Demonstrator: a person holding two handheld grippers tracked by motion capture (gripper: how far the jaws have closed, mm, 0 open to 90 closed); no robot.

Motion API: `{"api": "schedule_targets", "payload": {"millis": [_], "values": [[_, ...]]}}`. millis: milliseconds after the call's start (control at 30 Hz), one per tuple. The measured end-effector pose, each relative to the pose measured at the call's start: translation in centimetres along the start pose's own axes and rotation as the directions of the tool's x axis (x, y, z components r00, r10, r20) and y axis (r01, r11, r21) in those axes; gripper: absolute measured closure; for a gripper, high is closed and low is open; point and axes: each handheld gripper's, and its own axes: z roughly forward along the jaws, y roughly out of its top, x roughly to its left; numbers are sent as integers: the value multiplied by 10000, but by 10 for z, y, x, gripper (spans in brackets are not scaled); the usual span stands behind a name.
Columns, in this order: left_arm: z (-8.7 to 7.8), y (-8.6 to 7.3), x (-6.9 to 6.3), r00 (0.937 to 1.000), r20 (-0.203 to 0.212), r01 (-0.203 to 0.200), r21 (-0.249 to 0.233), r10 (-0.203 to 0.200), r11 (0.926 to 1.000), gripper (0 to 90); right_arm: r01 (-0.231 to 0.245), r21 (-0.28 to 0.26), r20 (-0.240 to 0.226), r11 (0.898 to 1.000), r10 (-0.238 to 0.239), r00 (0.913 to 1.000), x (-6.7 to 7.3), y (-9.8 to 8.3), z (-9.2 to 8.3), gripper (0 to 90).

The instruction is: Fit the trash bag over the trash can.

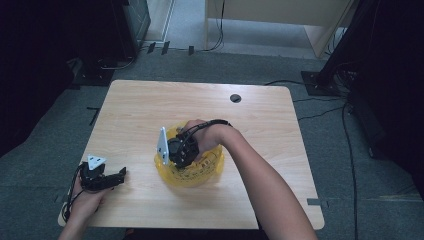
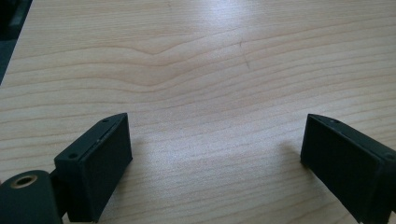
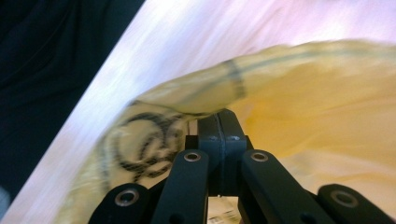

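A yellow plastic bag (image 1: 196, 172) with black print sits crumpled at the middle of the wooden table (image 1: 150, 105). My right gripper (image 1: 180, 156) reaches into it from the right, with its grey plate turned to the left. In the right gripper view its jaws (image 3: 219, 122) are pressed together on the bag's rim (image 3: 201, 95), beside a black printed symbol (image 3: 140, 144). My left gripper (image 1: 120, 175) rests near the table's front left corner. It is open (image 2: 215, 144) with bare wood between its jaws.
A round black cable hole (image 1: 235, 98) lies near the table's far edge. Dark stands and cables (image 1: 320, 80) crowd the grey floor at the right and back. A light wooden cabinet (image 1: 280, 15) stands beyond the table.
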Motion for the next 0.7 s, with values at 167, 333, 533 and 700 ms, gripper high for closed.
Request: {"api": "schedule_targets", "payload": {"millis": [167,333,533,700], "values": [[0,0,0,10000,-2,4,1,-4,10000,83,-64,1015,-643,9948,130,9978,7,-4,15,900],[0,0,0,10000,-6,9,0,-9,10000,83,26,1761,-1225,9844,193,9923,3,0,37,900],[0,0,0,10000,-8,24,-18,-24,10000,84,-72,1616,-2199,9868,431,9746,-4,0,54,900],[0,0,0,10000,-8,17,-18,-17,10000,84,-31,894,-1827,9960,195,9830,-11,-4,66,900]]}}
